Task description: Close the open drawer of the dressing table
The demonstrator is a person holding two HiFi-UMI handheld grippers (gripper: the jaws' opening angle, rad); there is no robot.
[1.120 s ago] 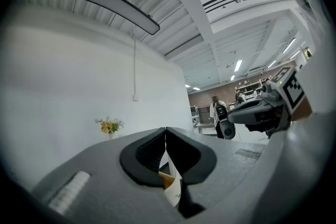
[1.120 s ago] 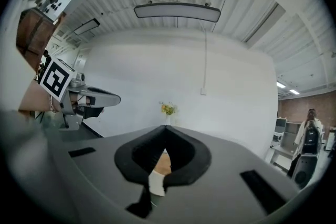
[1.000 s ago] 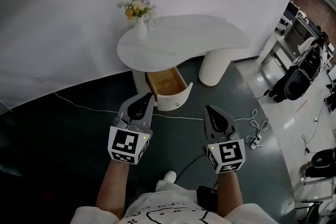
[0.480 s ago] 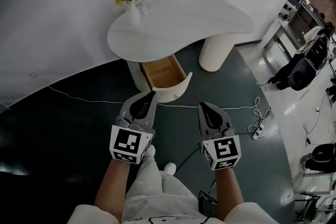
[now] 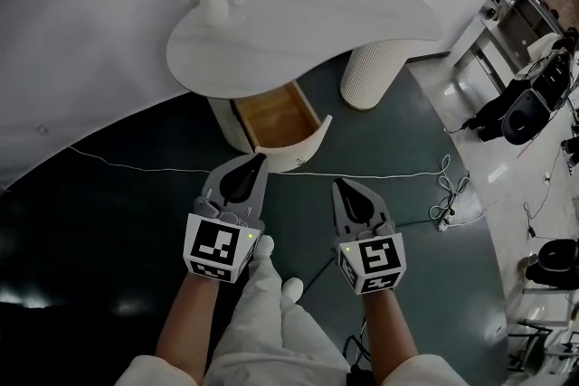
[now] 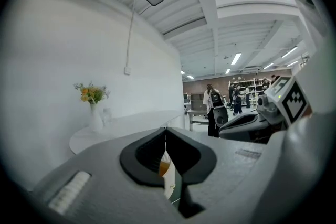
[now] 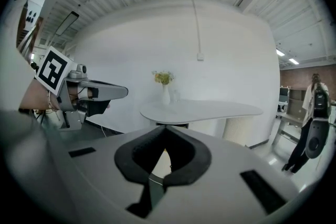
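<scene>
A vase of yellow flowers (image 5: 210,0) stands at the far left of the dressing table's white counter (image 5: 298,23); a thin white cable (image 5: 127,164) crosses the dark floor (image 5: 81,230) just before the open drawer (image 5: 276,117) — wood-lined, pulled out beneath the counter. The left gripper (image 5: 259,158) and right gripper (image 5: 338,183) point towards it side by side, fingers closed on nothing, the left nearer the drawer front. At right stand office chairs (image 5: 525,113)
</scene>
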